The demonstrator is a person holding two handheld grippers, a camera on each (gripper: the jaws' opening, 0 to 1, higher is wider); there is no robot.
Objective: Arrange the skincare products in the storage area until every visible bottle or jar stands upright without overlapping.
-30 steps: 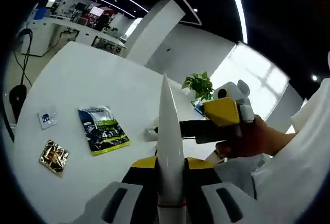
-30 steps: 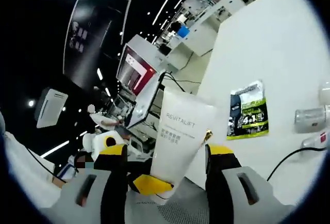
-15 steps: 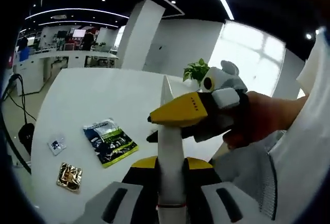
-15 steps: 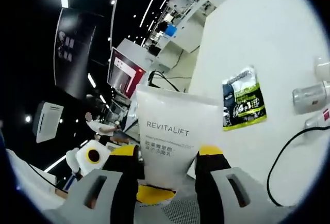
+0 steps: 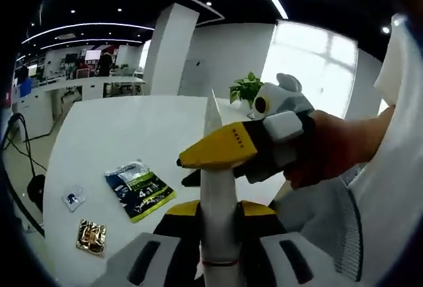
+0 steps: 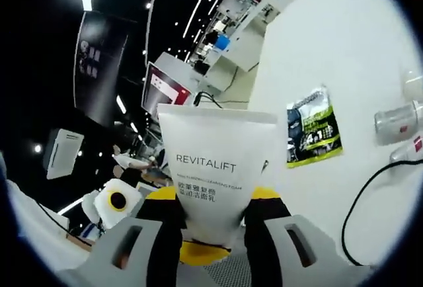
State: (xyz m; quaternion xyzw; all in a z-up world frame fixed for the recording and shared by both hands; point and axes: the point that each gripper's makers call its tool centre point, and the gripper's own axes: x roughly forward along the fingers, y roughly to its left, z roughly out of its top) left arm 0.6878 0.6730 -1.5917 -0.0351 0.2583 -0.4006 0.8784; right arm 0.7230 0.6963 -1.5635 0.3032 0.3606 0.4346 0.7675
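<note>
A white tube [image 6: 216,171] marked REVITALIFT is held up in the air above the tabletop [image 5: 119,128], gripped from two sides. In the left gripper view it shows edge-on [image 5: 217,201], rising between the left tongs [image 5: 218,234], whose jaws are clamped on its lower end. In the right gripper view its broad printed face stands between the right tongs [image 6: 215,217], whose yellow-tipped jaws press against both its edges, so they too are clamped on the tube.

The right tongs also show in the left gripper view [image 5: 198,161], reaching in from the right with a hand [image 5: 337,148] behind them, their yellow jaw lying across the tube.

On the tabletop lie a green and dark sachet [image 5: 139,189], a small white packet [image 5: 73,198] and a gold packet [image 5: 91,237], all near one edge and apart from one another. The right gripper view shows the sachet [image 6: 312,135] beside a black cable [image 6: 370,194] and a clear bottle [image 6: 395,120] lying on its side.
</note>
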